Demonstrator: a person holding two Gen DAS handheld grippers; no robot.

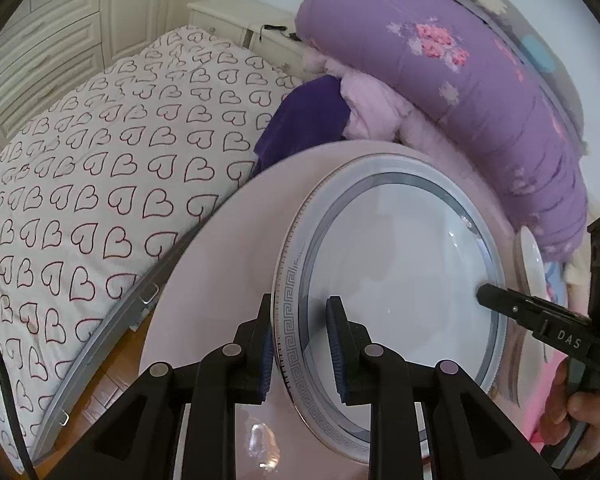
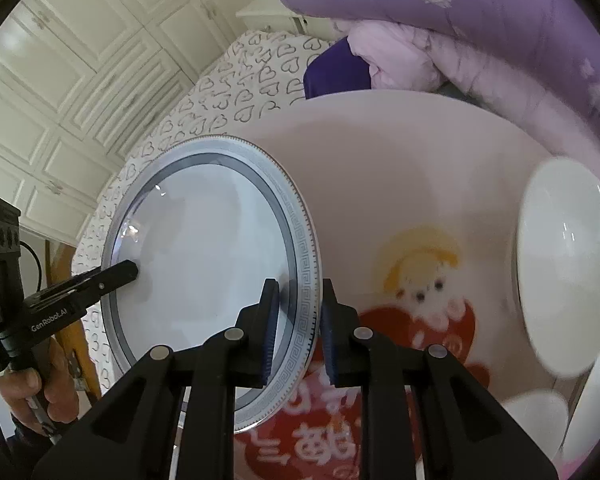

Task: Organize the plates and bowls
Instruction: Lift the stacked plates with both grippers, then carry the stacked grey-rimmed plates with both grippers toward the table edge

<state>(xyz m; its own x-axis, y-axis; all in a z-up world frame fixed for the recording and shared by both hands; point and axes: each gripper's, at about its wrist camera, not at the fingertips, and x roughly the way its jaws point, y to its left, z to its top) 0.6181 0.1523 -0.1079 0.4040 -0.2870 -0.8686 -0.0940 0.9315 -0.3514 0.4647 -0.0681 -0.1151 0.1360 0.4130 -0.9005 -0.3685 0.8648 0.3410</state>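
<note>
A bed with a heart-print cover lies beyond and to the left of the left gripper, and a rolled purple quilt is piled ahead and to its right, with cream cabinets behind. A round pink table spreads under both grippers; its top carries a cartoon print of a blond child and red shapes, seen beneath the right gripper. The plate, white with a grey Greek-key rim, is held between the two grippers above the table and looks tilted. The left gripper pinches the plate's near rim, one blue pad under the rim's outer edge and the other on the plate's face, jaws narrow. The right gripper clamps the opposite rim the same way, its jaws narrow around the patterned band. Each gripper's fingertip shows in the other's view, pressed on the plate's face. To the right of the right gripper, white bowls are on the table, well apart from the plate; how they rest is unclear.
</note>
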